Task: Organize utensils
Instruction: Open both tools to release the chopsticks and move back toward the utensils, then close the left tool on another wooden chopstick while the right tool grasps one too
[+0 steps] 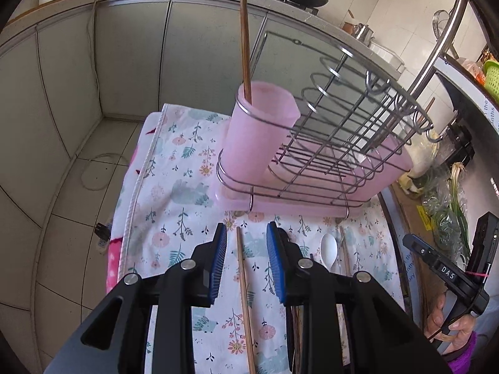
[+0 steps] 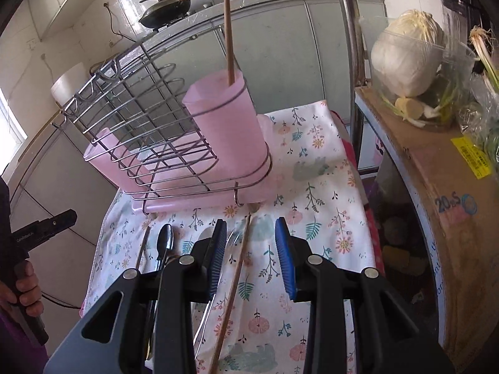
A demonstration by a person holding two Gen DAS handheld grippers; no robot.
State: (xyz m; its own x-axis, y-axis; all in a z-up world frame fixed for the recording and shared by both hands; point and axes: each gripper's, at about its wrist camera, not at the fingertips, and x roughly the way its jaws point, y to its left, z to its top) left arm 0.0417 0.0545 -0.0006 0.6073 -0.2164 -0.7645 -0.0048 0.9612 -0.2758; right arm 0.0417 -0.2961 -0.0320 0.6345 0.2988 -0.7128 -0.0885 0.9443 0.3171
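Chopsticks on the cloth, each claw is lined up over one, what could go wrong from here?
1. The left claw straddles a thin chopstick lying flat on the soft cloth; the pads may pinch fabric or roll the stick away.
2. The right claw's chopstick lies slanted beside a metal utensil, so both might get grabbed.
3. The pink cup already holds one tall chopstick; a clumsy insertion could knock it or nudge the rack.

Left gripper (image 1: 246, 260) hangs over the floral cloth (image 1: 174, 199), jaws apart, a wooden chopstick (image 1: 244, 299) lying on the cloth between them, untouched. White spoon (image 1: 329, 249) just to the right. Behind: wire rack (image 1: 336, 131) with pink cup (image 1: 259, 134), one chopstick upright (image 1: 244, 37) in it.
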